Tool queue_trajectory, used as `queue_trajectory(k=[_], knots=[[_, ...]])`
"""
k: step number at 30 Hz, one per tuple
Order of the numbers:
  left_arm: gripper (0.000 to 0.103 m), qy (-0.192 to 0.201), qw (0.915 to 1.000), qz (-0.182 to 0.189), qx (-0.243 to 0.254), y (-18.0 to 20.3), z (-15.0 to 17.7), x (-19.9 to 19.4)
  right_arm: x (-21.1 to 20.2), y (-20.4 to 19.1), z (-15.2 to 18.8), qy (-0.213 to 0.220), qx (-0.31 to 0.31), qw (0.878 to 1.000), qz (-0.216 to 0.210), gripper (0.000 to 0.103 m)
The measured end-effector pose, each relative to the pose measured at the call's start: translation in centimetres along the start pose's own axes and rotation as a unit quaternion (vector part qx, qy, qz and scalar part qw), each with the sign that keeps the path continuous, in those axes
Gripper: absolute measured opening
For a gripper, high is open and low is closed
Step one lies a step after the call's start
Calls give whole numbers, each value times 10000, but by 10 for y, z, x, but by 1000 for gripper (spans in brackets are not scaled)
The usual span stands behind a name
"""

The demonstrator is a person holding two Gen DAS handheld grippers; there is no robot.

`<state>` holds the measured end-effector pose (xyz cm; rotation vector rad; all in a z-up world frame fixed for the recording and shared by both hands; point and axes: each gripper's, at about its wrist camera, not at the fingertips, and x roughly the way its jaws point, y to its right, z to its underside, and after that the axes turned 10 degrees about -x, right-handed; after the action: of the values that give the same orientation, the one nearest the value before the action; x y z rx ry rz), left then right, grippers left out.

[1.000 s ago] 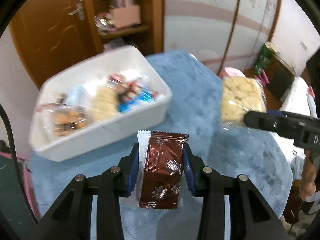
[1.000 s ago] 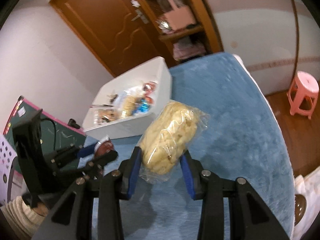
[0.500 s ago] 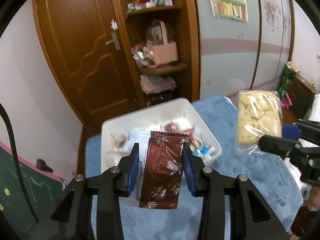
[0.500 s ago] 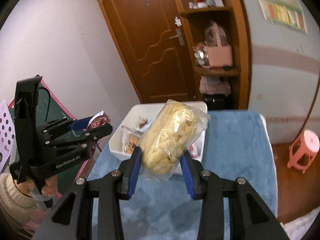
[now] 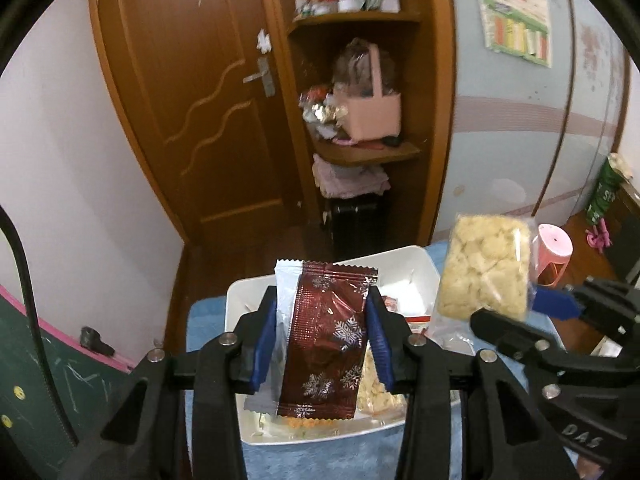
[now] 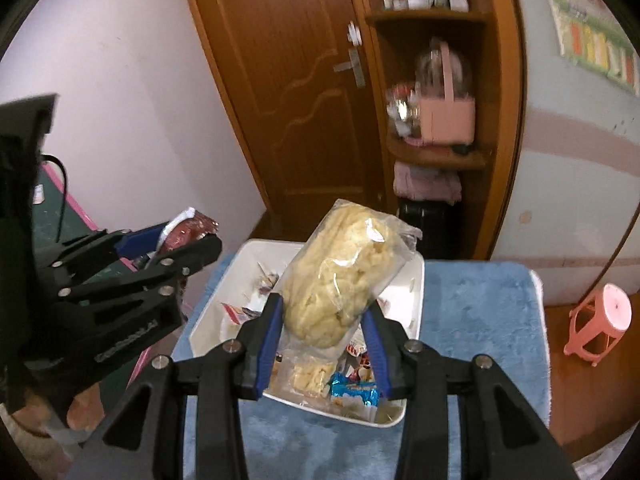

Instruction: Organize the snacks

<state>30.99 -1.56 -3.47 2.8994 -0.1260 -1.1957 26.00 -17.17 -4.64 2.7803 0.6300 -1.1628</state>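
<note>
A white bin (image 5: 424, 264) holding several wrapped snacks sits on the blue mat (image 6: 480, 320). My left gripper (image 5: 322, 296) hangs over the bin's near end, its blue pads still pressed on a dark red packet with snowflakes (image 5: 326, 340) held upright; its jaws are opening. My right gripper (image 6: 323, 304) holds a clear bag of pale yellow snacks (image 6: 344, 272) above the bin (image 6: 418, 292), pads touching both sides, jaws also opening. The right gripper (image 5: 508, 308) with the bag (image 5: 484, 264) shows at the right of the left wrist view. The left gripper (image 6: 194, 238) is at the left of the right wrist view.
Behind the table stand a brown door (image 5: 192, 100) and an open wooden shelf with a pink basket (image 5: 372, 112). A pink stool (image 6: 600, 320) is on the floor at the right. A green board with a pink edge (image 5: 24, 380) is left of the table.
Both grippers have risen and come forward with their snacks, from beside the bin to right over it. The bin now lies low in both views, under the fingers.
</note>
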Motion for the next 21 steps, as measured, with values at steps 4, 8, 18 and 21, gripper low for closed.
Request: queue_trajectory(k=[4,8,18,21], knots=[[85,-427,9981,-146,-426,-19,-3,39,39,11,-1,-480,270,9984,111,67],[89,-526,9962,-45,-694,-35,5,48,48,18,5,-529,511,9973,7,72],[89,-243,9994,-151,-194,-18,29,14,25,7,13,-455,185,9981,369,72],[90,-157,9997,-145,-84,-10,31,-1,11,3,16,-398,134,9981,457,72]])
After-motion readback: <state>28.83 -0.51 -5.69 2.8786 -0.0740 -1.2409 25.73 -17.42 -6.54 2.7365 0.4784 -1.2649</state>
